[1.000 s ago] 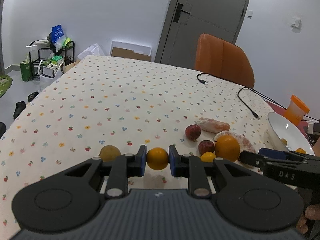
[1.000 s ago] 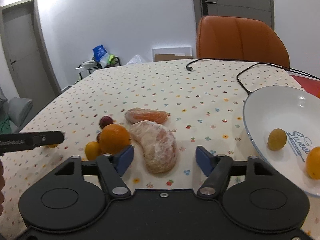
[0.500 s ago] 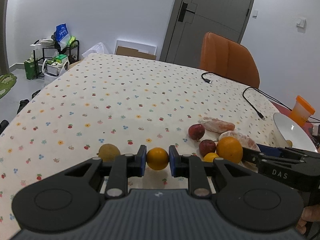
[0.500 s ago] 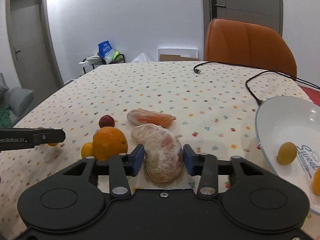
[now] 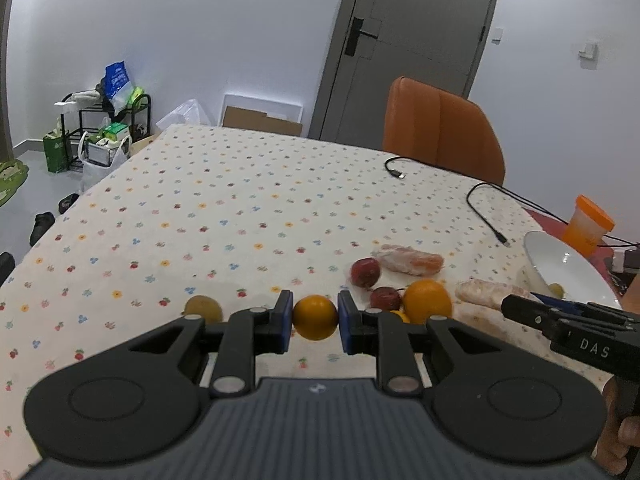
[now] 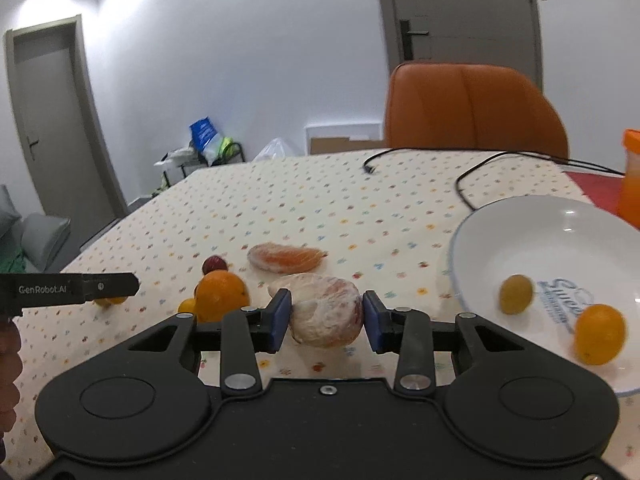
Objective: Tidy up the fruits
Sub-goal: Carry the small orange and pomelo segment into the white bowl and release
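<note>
Right wrist view: right tongs [image 6: 326,317] pinch peeled citrus half [image 6: 326,310] just above surface [image 6: 320,200], beside bowl [image 6: 520,216] | soft, juicy, tears easily: grip broad sides lightly | left tongs [image 5: 315,317] pinch small orange [image 5: 315,317]: firm, round, rolls.

my right gripper [image 6: 325,322] was wide open around the peeled citrus half [image 6: 325,309] a second ago; its blue pads [image 6: 280,320] now clamp that piece on both sides, and it appears raised off the tablecloth [image 6: 360,216]. the white bowl [image 6: 520,224] now sits closer in the right wrist view.
</note>
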